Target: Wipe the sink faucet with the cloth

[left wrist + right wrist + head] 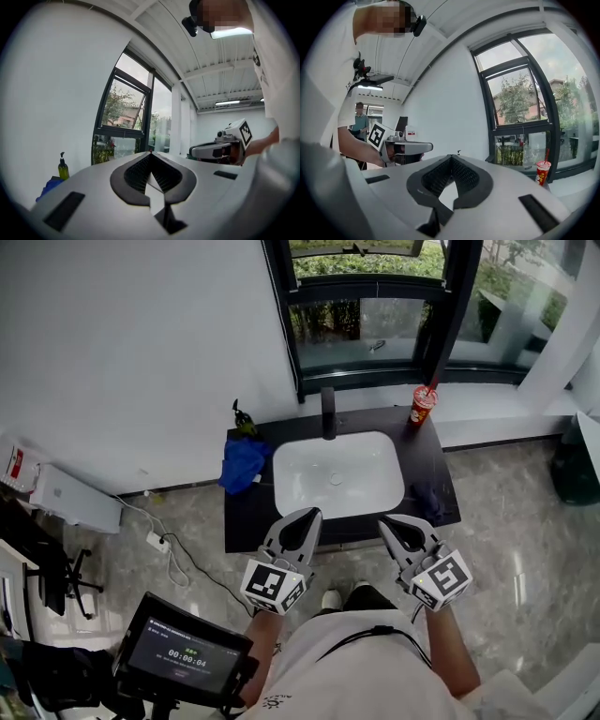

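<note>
**Fingers [138, 172] Together, Both Grippers Empty**

Your left gripper [313, 514] and right gripper [384, 522] carry nothing. Part one pair, then pinch the crumpled blue cloth [242, 465] on the black countertop [246, 521], left of the white basin [309, 486]. The black upright faucet [328, 412] stands behind the basin. A dim patch [429, 498] at the counter's right end may be another cloth. Grey stone floor [525, 521] surrounds.

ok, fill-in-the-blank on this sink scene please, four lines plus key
The cloth lies on the ____ side of the sink.
The faucet is ____ in colour.
The cup with the straw is ____.
The left hand-held gripper and right hand-held gripper both have jaws ____ and hold nothing.
Missing words: left, black, red, shut.
</note>
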`<state>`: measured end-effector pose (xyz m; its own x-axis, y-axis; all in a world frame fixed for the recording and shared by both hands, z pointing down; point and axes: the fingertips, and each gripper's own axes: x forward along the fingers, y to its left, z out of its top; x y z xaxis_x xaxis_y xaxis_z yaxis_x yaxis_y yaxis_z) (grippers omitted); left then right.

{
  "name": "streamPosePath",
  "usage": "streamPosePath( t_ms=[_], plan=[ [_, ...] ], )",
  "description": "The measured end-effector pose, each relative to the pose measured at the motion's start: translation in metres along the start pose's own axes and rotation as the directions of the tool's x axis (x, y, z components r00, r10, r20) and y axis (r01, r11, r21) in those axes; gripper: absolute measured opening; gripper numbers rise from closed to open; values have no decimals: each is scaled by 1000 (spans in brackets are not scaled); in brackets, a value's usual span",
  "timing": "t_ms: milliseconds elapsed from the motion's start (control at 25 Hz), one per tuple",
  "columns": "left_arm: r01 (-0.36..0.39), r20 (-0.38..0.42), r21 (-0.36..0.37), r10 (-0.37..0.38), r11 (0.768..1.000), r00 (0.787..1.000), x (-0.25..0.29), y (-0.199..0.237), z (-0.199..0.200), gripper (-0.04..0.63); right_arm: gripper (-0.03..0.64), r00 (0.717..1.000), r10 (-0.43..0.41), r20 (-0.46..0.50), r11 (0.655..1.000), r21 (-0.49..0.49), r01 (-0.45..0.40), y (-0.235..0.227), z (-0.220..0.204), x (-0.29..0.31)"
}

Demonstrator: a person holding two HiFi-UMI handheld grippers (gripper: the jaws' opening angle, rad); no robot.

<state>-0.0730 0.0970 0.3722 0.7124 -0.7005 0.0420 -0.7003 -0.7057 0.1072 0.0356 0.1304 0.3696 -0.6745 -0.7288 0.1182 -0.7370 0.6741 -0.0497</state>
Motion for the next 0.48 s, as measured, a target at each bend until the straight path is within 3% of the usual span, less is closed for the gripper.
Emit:
streamPosePath(
  t_ms=[480],
  plan=[
    [-68, -15, 3, 68, 998, 998, 85, 51, -1, 0, 3, 994, 108, 5, 994, 14, -108, -83, -4, 74]
  ],
)
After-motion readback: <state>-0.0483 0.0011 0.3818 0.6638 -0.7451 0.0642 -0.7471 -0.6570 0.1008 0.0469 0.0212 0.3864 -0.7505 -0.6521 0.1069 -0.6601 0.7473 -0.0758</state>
